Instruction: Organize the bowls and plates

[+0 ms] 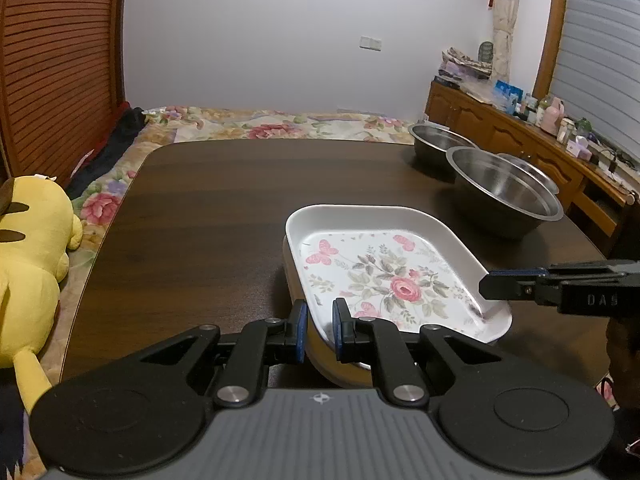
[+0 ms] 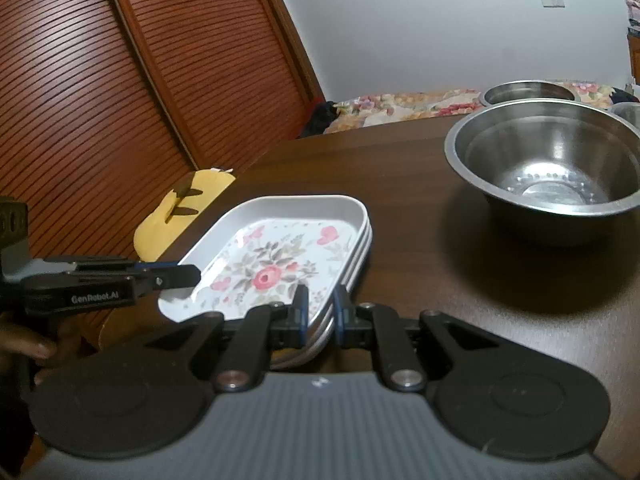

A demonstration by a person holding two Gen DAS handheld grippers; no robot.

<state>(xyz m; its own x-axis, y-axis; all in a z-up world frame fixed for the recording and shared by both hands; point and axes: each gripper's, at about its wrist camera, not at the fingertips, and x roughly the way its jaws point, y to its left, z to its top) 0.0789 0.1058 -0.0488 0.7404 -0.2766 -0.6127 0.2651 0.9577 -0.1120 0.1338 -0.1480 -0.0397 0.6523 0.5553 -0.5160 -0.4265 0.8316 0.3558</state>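
Stacked plates (image 1: 384, 276) on table (image 1: 208, 208) (near edge), bowls (image 1: 504, 192) behind to the right

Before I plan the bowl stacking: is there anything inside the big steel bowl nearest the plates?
No. In the right wrist view the large steel bowl shows only its bare shiny bottom, with nothing lying in it.

White rectangular floral-printed plates (image 2: 280, 256), stacked, lie level directly ahead of the fingers; round stainless-steel bowls (image 2: 548, 172), upright, stand beyond, to the right.
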